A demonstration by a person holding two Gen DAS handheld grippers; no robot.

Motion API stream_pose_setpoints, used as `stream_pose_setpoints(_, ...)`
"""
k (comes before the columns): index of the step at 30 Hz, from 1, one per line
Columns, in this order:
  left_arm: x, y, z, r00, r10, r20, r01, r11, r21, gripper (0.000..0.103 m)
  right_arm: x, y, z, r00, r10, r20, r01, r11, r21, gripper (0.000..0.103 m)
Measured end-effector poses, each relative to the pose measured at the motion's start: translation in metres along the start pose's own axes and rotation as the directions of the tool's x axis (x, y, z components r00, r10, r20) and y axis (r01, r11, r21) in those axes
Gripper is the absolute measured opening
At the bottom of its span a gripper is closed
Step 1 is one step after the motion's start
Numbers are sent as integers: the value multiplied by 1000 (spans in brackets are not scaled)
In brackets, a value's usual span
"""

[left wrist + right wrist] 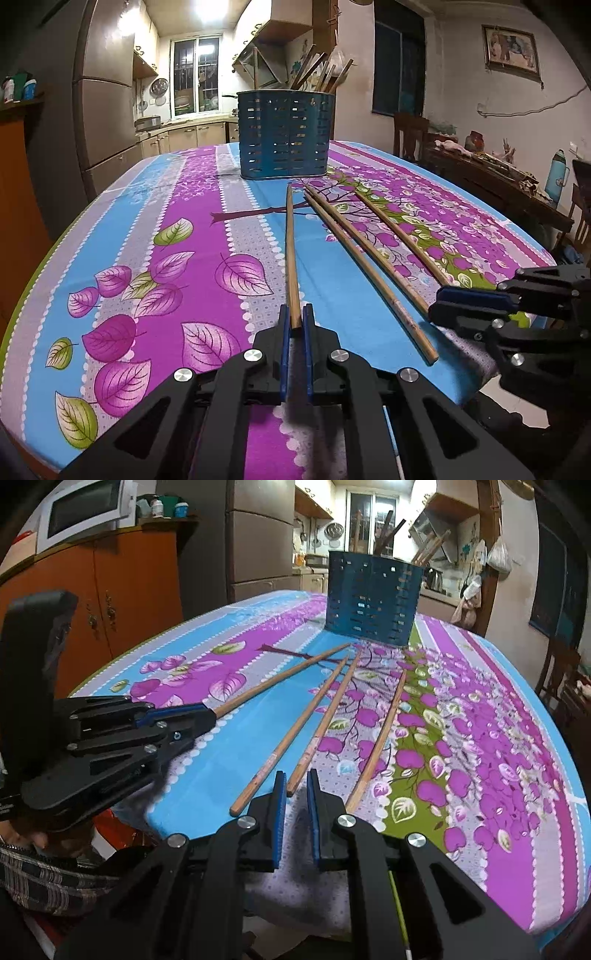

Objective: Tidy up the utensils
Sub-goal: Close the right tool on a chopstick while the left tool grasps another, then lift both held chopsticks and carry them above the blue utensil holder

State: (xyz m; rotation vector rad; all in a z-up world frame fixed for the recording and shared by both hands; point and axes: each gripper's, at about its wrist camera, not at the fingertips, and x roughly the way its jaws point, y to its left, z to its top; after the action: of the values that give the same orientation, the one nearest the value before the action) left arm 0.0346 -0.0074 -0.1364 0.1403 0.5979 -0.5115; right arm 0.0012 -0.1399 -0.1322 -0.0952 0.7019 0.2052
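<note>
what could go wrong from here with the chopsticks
The left claw pinches its chopstick only at the very end, so the long free length may swing or slip on the way to the blue holder. The right claw is open around another chopstick near the table edge and could knock it off.

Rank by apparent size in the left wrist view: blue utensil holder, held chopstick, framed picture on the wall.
1. blue utensil holder
2. held chopstick, long but thin; nearness to the camera inflates it, so its place is unsure
3. framed picture, far off

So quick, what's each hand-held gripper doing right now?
Left hand-held gripper: shut on a chopstick.
Right hand-held gripper: open, holding nothing, a loose chopstick's end between its pads.
</note>
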Motion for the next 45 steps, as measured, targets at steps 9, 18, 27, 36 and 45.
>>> stream_pose_setpoints(9, 2, -2, -1, 1000, 5, 7, -5, 1000, 29, 8, 6, 0, 2, 1000, -25, -10, 25, 999, 36, 11)
stream_pose_setpoints(18, 2, 0, 0, 1000, 7, 12, -7, 1000, 10, 8, 4, -14, -1, 1000, -8, 3, 7, 984, 180, 6)
stream_pose_setpoints(27, -6, 4, 6, 998, 36, 45, -35, 999, -22, 7, -18, -29, 4, 994, -31, 101, 5, 969, 248, 5)
stream_pose_setpoints(36, -33, 10, 22, 989, 86, 121, -82, 996, -39, 7, -50, -34, 21, 971, -87, 223, 42, 979, 201, 5)
stream_pose_setpoints(45, -64, 12, 53, 971, 128, 201, -123, 992, -34, 7, -79, -50, 53, 934, -107, 340, 56, 986, 158, 5)
